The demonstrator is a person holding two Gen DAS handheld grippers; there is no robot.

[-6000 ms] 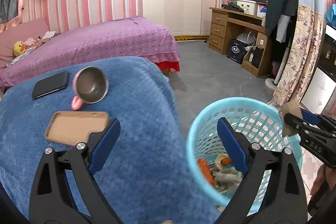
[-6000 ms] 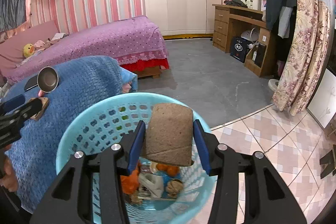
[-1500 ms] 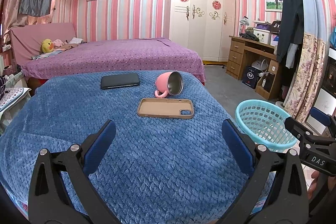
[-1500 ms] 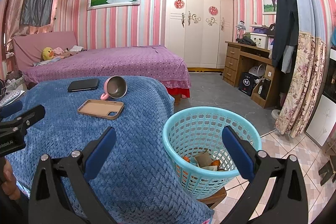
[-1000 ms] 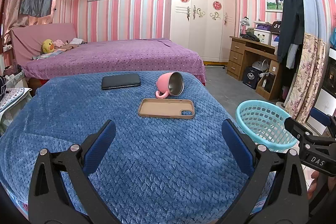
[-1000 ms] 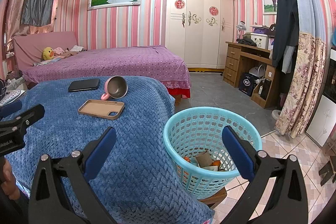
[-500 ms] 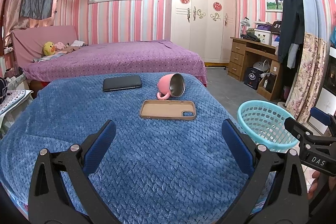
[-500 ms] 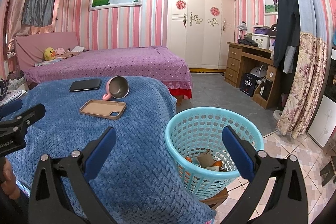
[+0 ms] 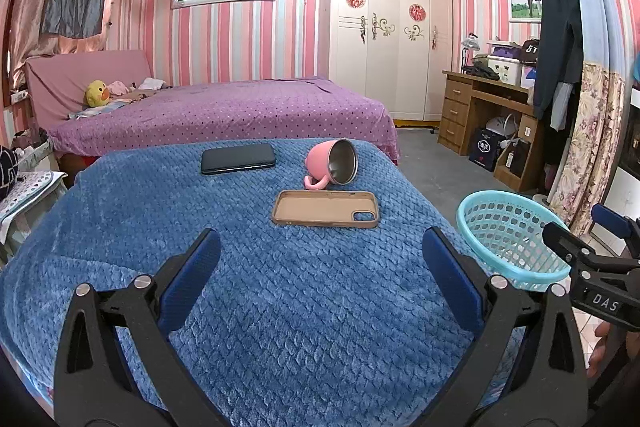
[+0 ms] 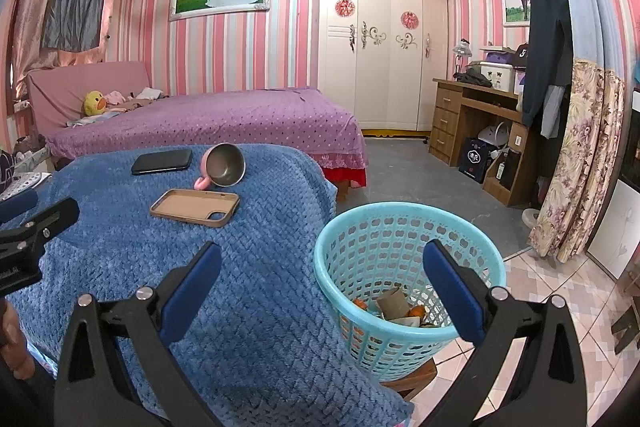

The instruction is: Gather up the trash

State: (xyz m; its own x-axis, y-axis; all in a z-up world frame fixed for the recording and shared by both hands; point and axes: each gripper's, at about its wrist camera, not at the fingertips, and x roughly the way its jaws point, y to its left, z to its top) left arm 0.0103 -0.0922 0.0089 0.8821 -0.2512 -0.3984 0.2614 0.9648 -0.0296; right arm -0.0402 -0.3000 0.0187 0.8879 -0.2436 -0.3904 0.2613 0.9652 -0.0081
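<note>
Two empty grippers, left gripper [image 9: 320,271] and right gripper [image 10: 322,277], jaws spread; mid-frame, the tipped pink steel-lined mug [image 9: 332,163] risks being binned as trash.

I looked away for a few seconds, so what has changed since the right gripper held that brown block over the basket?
The right gripper let the block go and is open and empty; both it and the left gripper pulled back from the basket. The pink mug, phone case and phone lie as before.
</note>
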